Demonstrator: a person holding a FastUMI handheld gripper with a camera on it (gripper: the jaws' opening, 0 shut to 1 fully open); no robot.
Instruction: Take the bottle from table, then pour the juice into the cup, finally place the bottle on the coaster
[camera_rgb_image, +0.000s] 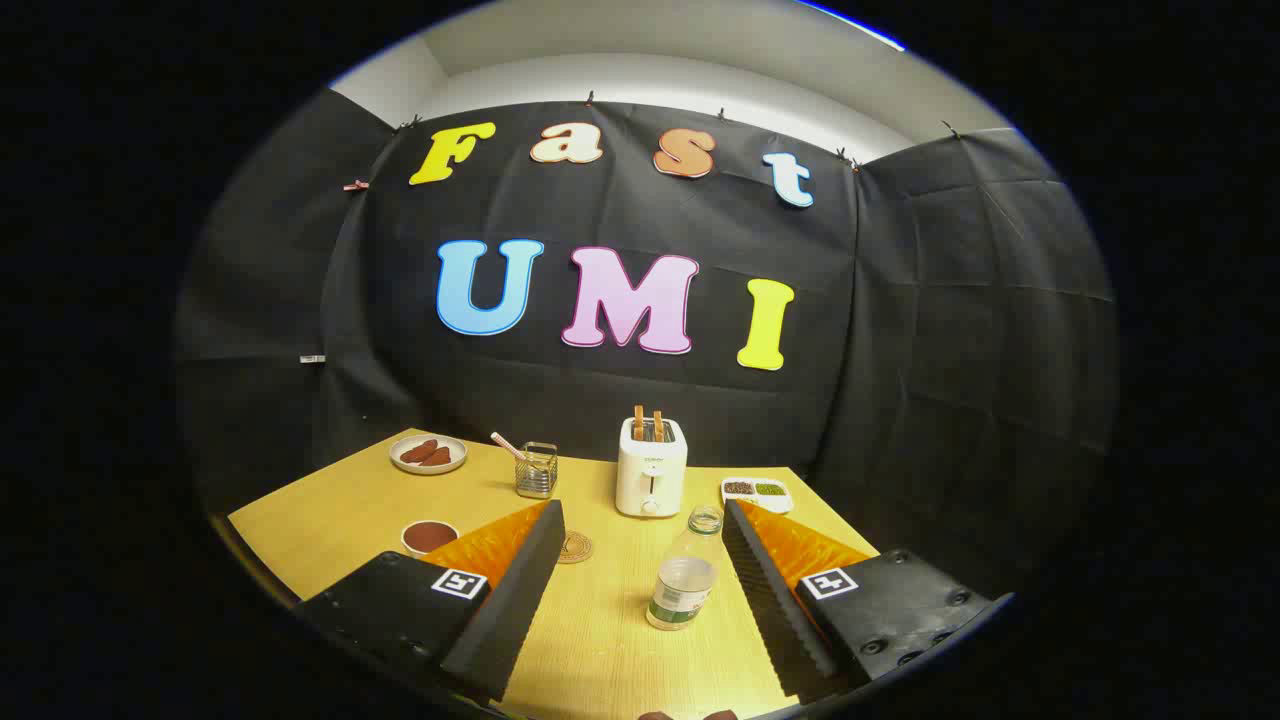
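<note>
A clear plastic bottle (685, 580) with a green and white label stands upright on the yellow table (330, 505), uncapped. It sits between my two fingers, closer to the right one, and touches neither. My gripper (645, 525) is open wide above the table. A round woven coaster (574, 547) lies on the table just beyond the left fingertip, partly hidden by it. A cup (430, 537) with brown contents stands to the left of the left finger.
A white toaster (651, 465) with two slices of toast stands at the back centre. A wire holder (536, 470) with a utensil and a plate (428, 453) of brown food are at the back left. A small white dish (757, 491) of grains lies right of the toaster.
</note>
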